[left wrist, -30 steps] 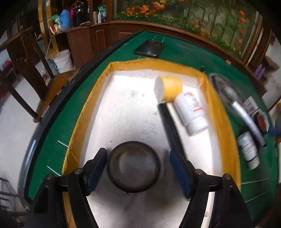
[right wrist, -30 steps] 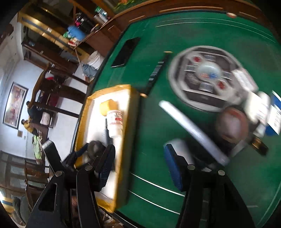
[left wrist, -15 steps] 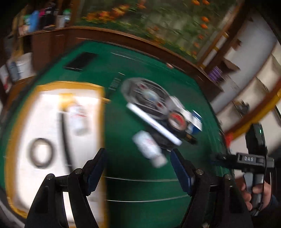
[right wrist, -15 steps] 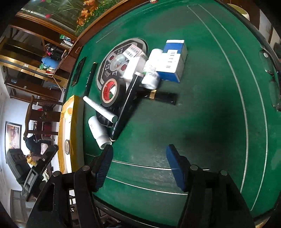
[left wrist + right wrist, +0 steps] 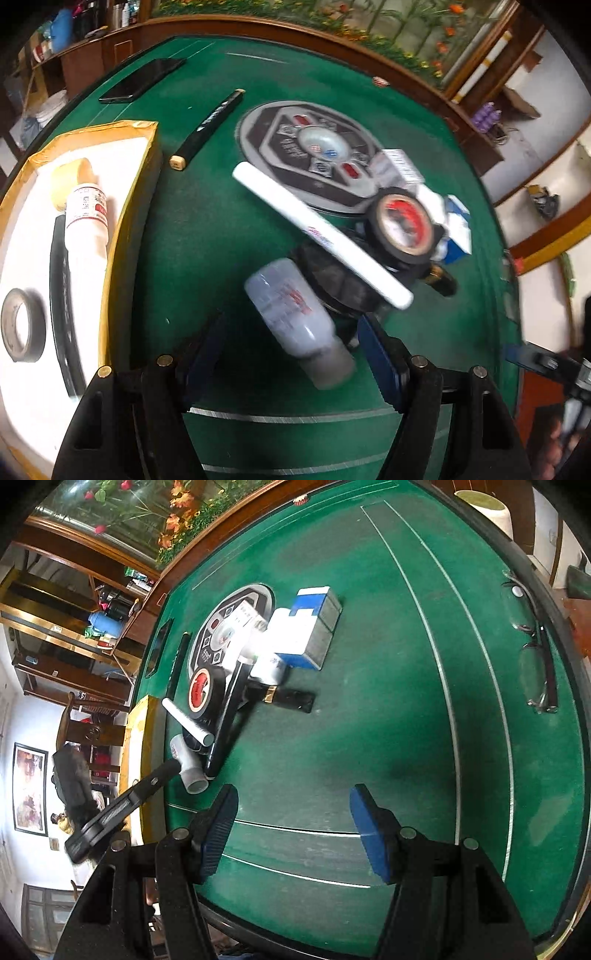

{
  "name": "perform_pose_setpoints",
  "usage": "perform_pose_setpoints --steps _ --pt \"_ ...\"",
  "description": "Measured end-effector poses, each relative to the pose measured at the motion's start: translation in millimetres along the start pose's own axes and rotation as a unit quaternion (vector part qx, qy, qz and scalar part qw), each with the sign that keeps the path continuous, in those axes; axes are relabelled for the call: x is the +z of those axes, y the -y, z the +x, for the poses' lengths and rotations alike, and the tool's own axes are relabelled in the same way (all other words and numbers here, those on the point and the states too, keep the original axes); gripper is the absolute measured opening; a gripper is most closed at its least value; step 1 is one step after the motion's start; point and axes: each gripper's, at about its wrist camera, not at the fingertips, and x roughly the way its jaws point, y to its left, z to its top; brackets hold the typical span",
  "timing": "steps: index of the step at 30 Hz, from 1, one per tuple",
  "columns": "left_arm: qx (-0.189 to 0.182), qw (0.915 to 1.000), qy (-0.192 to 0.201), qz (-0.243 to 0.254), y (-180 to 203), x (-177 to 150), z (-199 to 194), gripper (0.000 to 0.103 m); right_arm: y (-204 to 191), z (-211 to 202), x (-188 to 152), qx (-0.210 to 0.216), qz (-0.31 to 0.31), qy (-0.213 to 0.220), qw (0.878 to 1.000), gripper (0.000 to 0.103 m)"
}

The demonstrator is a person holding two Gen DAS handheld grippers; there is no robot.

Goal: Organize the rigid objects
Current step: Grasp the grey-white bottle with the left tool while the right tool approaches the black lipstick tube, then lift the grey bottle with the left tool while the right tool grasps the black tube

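While the green table (image 5: 207,229) fills both views, the yellow-rimmed tray (image 5: 127,206) sits at left of the left wrist frame, holding a white bottle (image 5: 86,214) and a tape ring (image 5: 22,325). Centre frame — a pile: round disc (image 5: 306,155), white tube (image 5: 321,232), red-cored tape (image 5: 402,225). Left gripper (image 5: 291,354) open, a second white bottle (image 5: 295,314) between its jaws, untouched. Right gripper (image 5: 291,823) open — over bare felt
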Motion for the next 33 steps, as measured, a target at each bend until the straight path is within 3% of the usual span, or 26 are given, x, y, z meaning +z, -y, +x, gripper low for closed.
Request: perform_pose_setpoints --steps 5,7,12,18,23,26,27,29,33 --pt "-0.022 0.9997 0.007 0.005 -3 3 11 0.073 1 -3 7 -0.006 -0.007 0.001 1.000 0.062" --pt "-0.022 0.9995 0.004 0.023 1 -2 9 0.050 2 -1 15 -0.011 -0.010 0.002 1.000 0.062" --pt "-0.010 0.9985 0.003 0.054 10 -20 6 0.040 -19 18 35 -0.042 -0.083 -0.009 0.996 0.063" --pt "-0.006 0.9988 0.001 0.049 4 -27 1 0.036 -48 64 56 -0.103 -0.228 -0.033 0.968 0.062" --pt "-0.002 0.9988 0.000 0.048 6 -25 2 0.036 -60 96 68 -0.101 -0.269 -0.065 0.955 0.062" --pt "0.004 0.9987 0.001 0.050 8 -18 6 0.037 -71 110 61 -0.111 -0.296 -0.075 0.946 0.051" --pt "0.005 0.9987 0.001 0.051 8 -14 8 0.038 -74 111 58 -0.115 -0.303 -0.071 0.943 0.036" --pt "0.010 0.9983 0.001 0.058 11 -9 12 0.038 -74 111 55 -0.125 -0.302 -0.075 0.942 0.021" --pt "0.021 0.9965 0.005 0.081 18 -11 14 0.036 -63 99 41 -0.129 -0.276 -0.077 0.949 0.020"
